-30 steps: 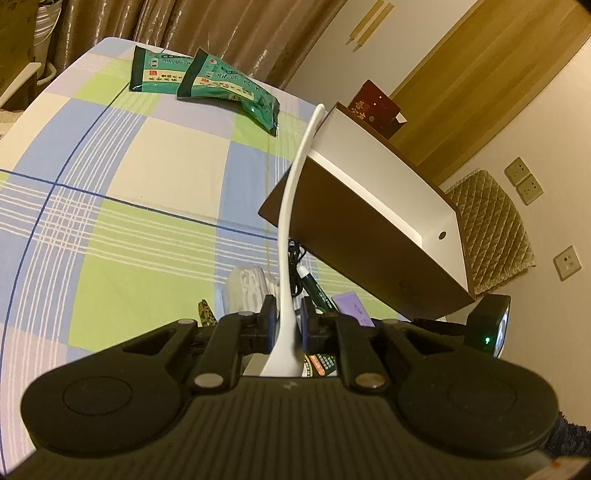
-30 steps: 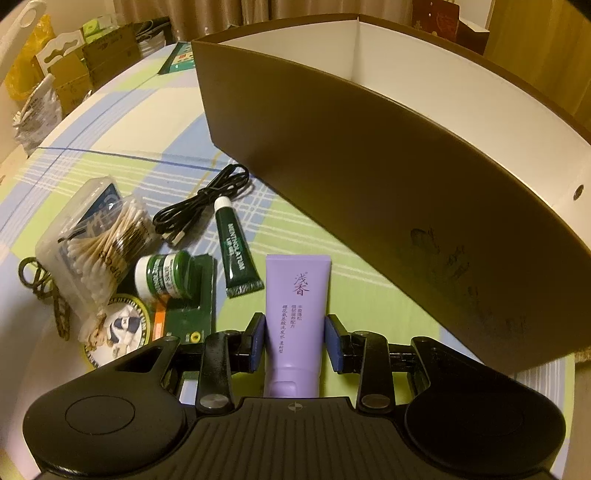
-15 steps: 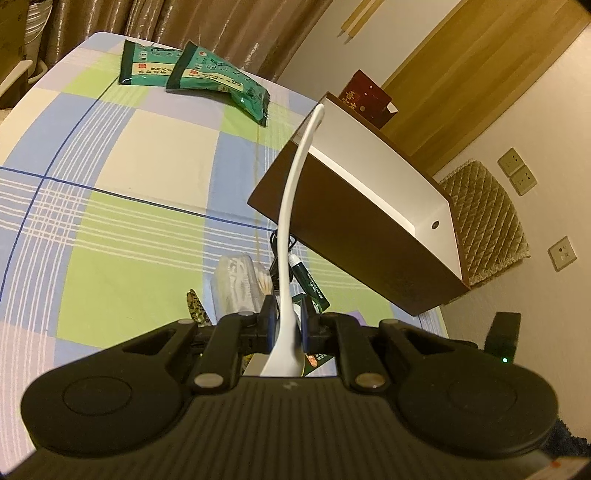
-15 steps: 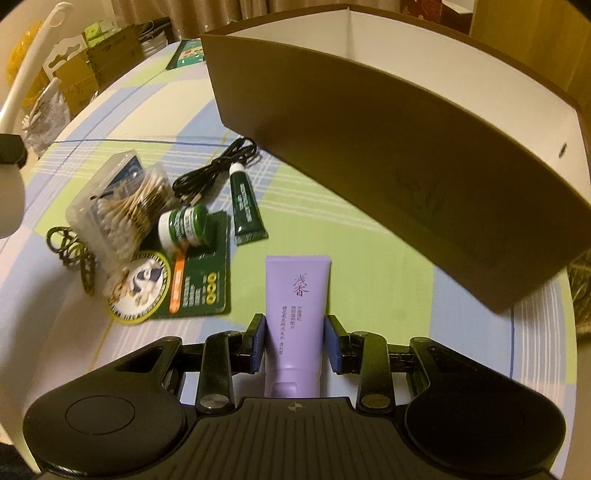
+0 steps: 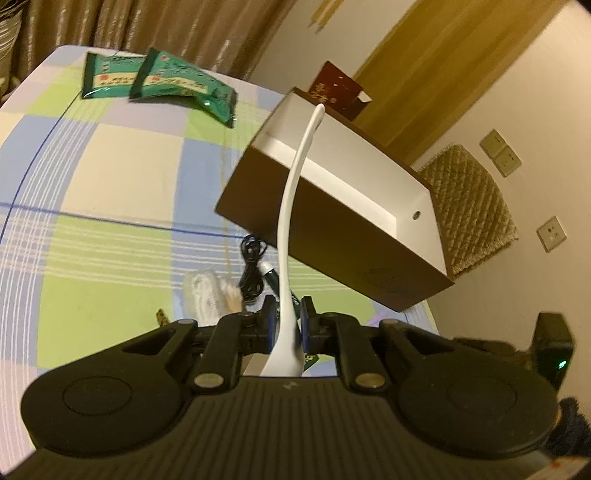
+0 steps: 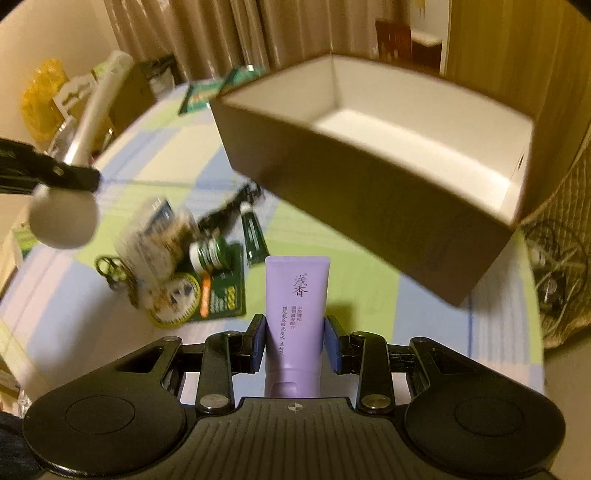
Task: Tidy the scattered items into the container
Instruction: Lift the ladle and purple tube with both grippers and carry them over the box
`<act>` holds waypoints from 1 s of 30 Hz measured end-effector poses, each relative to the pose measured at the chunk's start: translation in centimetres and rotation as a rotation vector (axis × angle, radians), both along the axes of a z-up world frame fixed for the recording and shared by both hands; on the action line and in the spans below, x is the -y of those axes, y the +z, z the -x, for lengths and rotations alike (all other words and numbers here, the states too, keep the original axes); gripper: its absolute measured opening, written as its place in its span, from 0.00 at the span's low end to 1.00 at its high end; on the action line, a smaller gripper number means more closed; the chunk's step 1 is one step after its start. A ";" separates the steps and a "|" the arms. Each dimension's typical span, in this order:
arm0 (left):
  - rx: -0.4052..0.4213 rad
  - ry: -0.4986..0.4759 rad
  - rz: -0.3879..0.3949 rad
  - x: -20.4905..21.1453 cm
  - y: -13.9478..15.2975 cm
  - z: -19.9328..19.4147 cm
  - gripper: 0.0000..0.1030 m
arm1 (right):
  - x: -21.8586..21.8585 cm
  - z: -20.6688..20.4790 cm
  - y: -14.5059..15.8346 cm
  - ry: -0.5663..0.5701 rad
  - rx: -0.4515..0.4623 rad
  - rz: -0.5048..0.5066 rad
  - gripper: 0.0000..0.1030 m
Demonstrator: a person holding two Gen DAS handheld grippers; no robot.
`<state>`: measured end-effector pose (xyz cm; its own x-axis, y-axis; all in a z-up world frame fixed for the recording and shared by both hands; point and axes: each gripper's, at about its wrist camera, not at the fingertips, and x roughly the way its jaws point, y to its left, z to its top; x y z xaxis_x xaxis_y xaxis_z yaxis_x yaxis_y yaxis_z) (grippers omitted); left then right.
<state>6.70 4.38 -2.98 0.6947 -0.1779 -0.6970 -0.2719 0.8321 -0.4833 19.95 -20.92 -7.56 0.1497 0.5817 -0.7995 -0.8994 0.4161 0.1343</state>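
Two grippers, both busy, over a table (image 5: 110, 177) covered in a checked cloth of blue, green and cream blocks. Brown curtains (image 5: 147, 29) hang behind it, a wood-panelled door (image 5: 443, 74) sits off to the right, and there are wall sockets (image 5: 500, 153) next to a quilted cushion (image 5: 472, 206).

Biggest thing on the table is the box (image 6: 369, 206), brown outside, white inside, open at the top and nothing in it from what I can see.

The left gripper (image 5: 288, 325) has its jaws pressed onto a long white spoon-shaped thing (image 5: 295, 206); the handle runs away from the camera and curves up, the tip lining up with the box's far end.

The right gripper (image 6: 295, 343) is pinching a purple tube (image 6: 295, 306), held clear above the cloth just in front of the box, long axis pointing straight ahead, flat crimped end forward, cap back toward the camera. It has Chinese print down the front, too small for me to read properly.

Still lying loose beside the box: a cotton bud pack (image 6: 155, 236), a small green jar (image 6: 210, 254) on a green card, a green tube (image 6: 253, 236), a black cable (image 6: 225, 214), and two green snack packets (image 5: 155, 79) at the far edge.
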 end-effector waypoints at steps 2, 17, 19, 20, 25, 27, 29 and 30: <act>0.001 -0.026 -0.017 0.2 0.5 -0.6 0.09 | 0.4 -0.3 1.5 0.003 0.014 -0.029 0.30; 0.089 -0.195 -0.095 1.9 4.6 -8.2 0.09 | -1.0 -5.8 7.7 -0.047 0.073 -0.168 0.30; 0.101 -0.215 -0.102 2.0 5.2 -9.9 0.09 | -1.6 -6.9 8.3 -0.050 0.075 -0.178 0.30; 0.106 -0.223 -0.108 2.1 5.5 -10.8 0.09 | -2.0 -7.5 8.5 -0.050 0.074 -0.182 0.30; 0.122 -0.266 -0.127 2.0 6.6 -15.5 0.09 | -3.8 -10.1 9.3 -0.032 0.102 -0.181 0.30; 0.114 -0.282 -0.141 2.0 6.7 -17.6 0.09 | -4.4 -10.8 9.2 -0.019 0.115 -0.169 0.30; 0.097 -0.298 -0.164 2.2 6.6 -19.5 0.09 | -5.1 -11.8 8.9 -0.015 0.112 -0.153 0.30; 0.083 -0.306 -0.177 2.3 6.4 -20.5 0.09 | -5.5 -12.3 8.6 -0.010 0.112 -0.146 0.30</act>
